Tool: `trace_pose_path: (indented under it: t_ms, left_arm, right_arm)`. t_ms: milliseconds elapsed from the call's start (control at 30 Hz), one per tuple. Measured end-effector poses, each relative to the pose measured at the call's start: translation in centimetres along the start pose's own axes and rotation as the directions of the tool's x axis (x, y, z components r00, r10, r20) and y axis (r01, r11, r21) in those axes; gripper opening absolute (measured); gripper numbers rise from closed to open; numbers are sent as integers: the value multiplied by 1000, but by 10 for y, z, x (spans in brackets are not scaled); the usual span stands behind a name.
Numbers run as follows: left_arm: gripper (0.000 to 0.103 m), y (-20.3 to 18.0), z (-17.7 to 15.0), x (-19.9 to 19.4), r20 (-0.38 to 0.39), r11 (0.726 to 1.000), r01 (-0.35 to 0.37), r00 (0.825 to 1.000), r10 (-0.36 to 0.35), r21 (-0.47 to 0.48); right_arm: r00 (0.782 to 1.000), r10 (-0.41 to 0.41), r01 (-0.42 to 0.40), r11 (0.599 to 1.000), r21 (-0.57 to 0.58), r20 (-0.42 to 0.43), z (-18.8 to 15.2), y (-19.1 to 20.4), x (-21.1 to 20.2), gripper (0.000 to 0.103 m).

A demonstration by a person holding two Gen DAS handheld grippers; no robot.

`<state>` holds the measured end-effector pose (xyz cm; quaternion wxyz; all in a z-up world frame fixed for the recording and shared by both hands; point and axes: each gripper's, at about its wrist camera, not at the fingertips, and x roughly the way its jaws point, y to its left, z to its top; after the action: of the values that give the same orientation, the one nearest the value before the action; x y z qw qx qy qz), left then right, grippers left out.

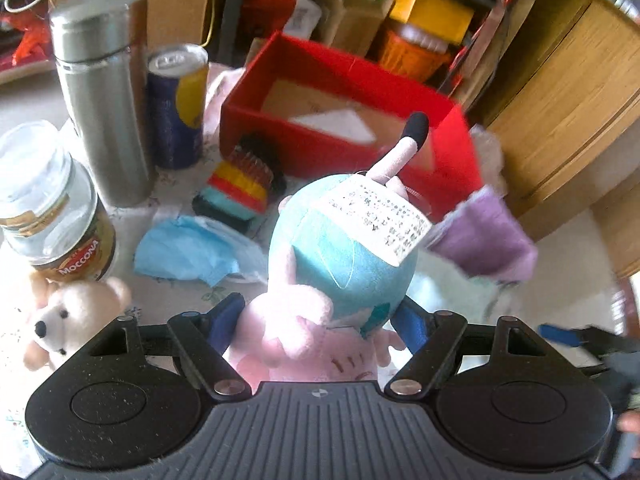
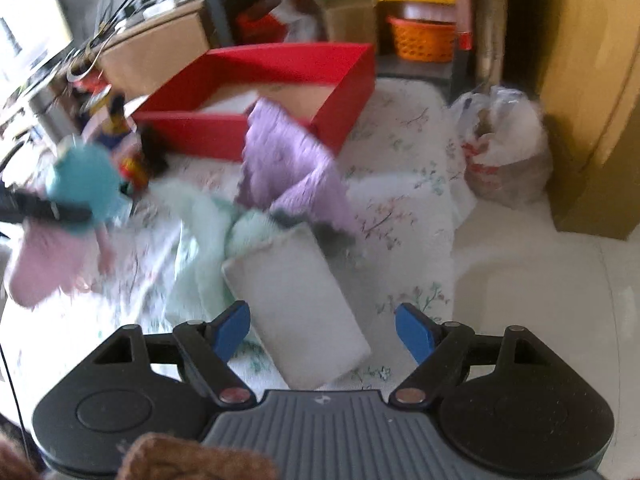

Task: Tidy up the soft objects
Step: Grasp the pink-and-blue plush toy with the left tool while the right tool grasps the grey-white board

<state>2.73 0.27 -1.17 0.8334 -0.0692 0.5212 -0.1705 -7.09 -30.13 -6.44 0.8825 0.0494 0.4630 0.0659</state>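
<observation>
My left gripper (image 1: pixel 320 320) is shut on a pink and blue plush toy (image 1: pixel 340 256) with a white tag, held above the table in front of the red box (image 1: pixel 456 120). The toy also shows blurred at the left of the right wrist view (image 2: pixel 84 184). My right gripper (image 2: pixel 326 326) is open and empty. A purple cloth (image 2: pixel 292 160) is in the air beside the red box (image 2: pixel 352 92), touching neither gripper; it also shows in the left wrist view (image 1: pixel 484 236). A white pad (image 2: pixel 300 304) lies between my right fingers on a mint towel (image 2: pixel 204 232).
A steel flask (image 1: pixel 100 92), a drink can (image 1: pixel 178 104), a Moccona jar (image 1: pixel 52 208), a striped brush (image 1: pixel 240 188), a blue face mask (image 1: pixel 188 250) and a small teddy bear (image 1: pixel 68 320) stand at the left. A plastic bag (image 2: pixel 504 148) sits off the table at the right.
</observation>
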Motion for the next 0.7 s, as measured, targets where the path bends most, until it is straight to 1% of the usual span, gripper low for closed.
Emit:
trace_pose_path:
  t_ms: [67,133,233,333,433,467,500,600,700]
  left_arm:
    - [77,-1,-1,-6,10,1000,7,1000,-7,-1]
    - [77,0,-2,-4,-4,1000,16,1000,-16,-8]
    - [77,2,-3,3,-39,999,40,998,-41,-19]
    - [77,3,-4,6,-50,999,35,998,-35,-4]
    - [77,2,-5,9,-59,999,43,997,-43,1]
    - [77,2,-5,9,-60,999,45,997,-44,3]
    - [77,2,-5,8,-59,999,44,997,-44,5]
    - [77,1,-7,9,-60,999,32,998,-31,12]
    - [78,0,-7,10,-67,999,34,997,-33,12]
  right_arm:
    - [1000,4,-4,998,-69,-2,-1,5,7,53]
    - [1000,-9,6,992,-130,-21,-2,10,17,53]
    - [998,-27,19,986,-166,-49,-2,12,33,53]
    - [998,-26,18,989,-147,-55,-1,9,40,52]
    - [997,-3,-4,995,-98,-73,3,5,46,51]
    - [997,4,-11,997,-83,-78,3,4,48,45]
    - [996,19,-24,998,-63,-86,4,2,49,36]
    - [996,5,-10,998,-58,-86,4,6,48,35]
    - [997,2,-5,999,-44,-79,1,9,42,34]
